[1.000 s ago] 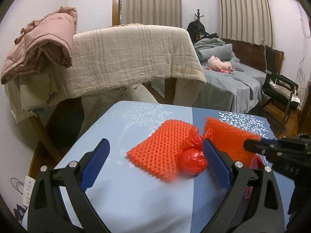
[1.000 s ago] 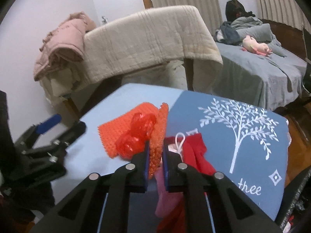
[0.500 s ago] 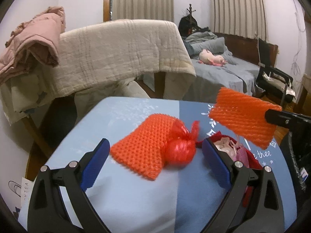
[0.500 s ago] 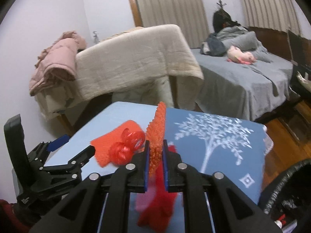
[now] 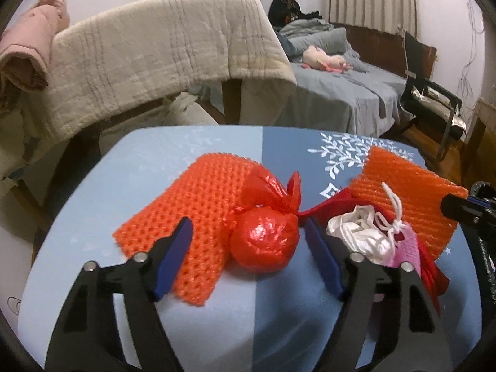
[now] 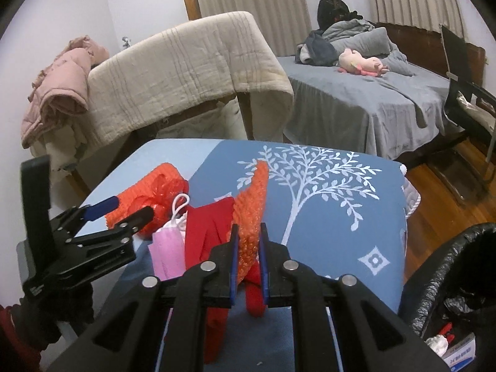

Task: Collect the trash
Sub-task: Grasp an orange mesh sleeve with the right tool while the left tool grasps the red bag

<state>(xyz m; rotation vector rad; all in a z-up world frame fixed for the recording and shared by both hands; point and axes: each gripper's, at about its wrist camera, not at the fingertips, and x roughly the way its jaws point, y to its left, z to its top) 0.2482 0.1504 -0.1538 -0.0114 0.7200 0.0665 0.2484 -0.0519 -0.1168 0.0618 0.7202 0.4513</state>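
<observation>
Orange foam net [image 5: 198, 204] lies on the table [image 5: 198, 325] with the red knotted bag [image 5: 263, 241]. The left gripper [image 5: 248, 248] has come down around that bag, jaws closing, not yet pressing. Further right, the right gripper [image 6: 248, 248], now lifted, pinches a second foam sheet [image 6: 252, 204] near the bin [image 6: 440, 279].

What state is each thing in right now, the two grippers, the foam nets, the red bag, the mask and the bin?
Left gripper: jaws closing around the tied red bag, not yet pressing it.
Right gripper: shut on one orange foam net, lifted.
Other foam net: flat on the table, under the bag.
Pink mask: lying loose.
Bin: open, lined with black plastic.
</observation>
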